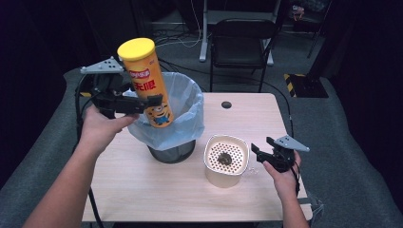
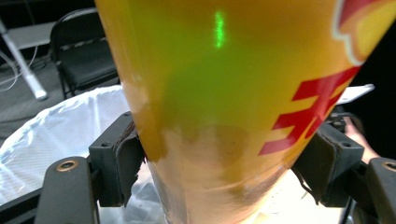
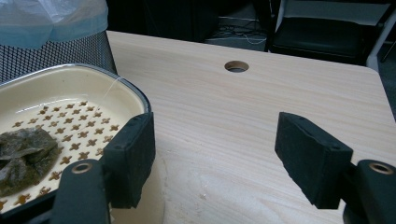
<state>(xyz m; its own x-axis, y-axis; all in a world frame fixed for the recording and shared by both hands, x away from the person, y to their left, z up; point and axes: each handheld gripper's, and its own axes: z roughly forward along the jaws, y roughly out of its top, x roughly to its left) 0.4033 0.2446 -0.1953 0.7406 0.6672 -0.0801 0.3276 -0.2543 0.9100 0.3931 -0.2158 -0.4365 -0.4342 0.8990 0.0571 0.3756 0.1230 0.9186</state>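
Above a wooden worktop (image 1: 142, 185), the left claw (image 1: 138, 104) is clamped on a yellow crisp tube (image 1: 145, 80), holding it tilted over the blue-lined mesh bin (image 1: 183, 118); its pads (image 2: 126, 158) press both sides of the tube. The right claw (image 1: 260, 151) rests beside a cream perforated dish (image 1: 227, 159), its jaws apart with nothing between them. A dark clump (image 3: 23, 156) lies in the dish.

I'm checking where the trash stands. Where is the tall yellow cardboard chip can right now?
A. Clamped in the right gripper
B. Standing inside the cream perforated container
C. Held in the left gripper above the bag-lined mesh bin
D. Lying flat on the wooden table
C: the left gripper clamps the tall yellow cardboard chip can, tilted, above the bag-lined mesh bin.
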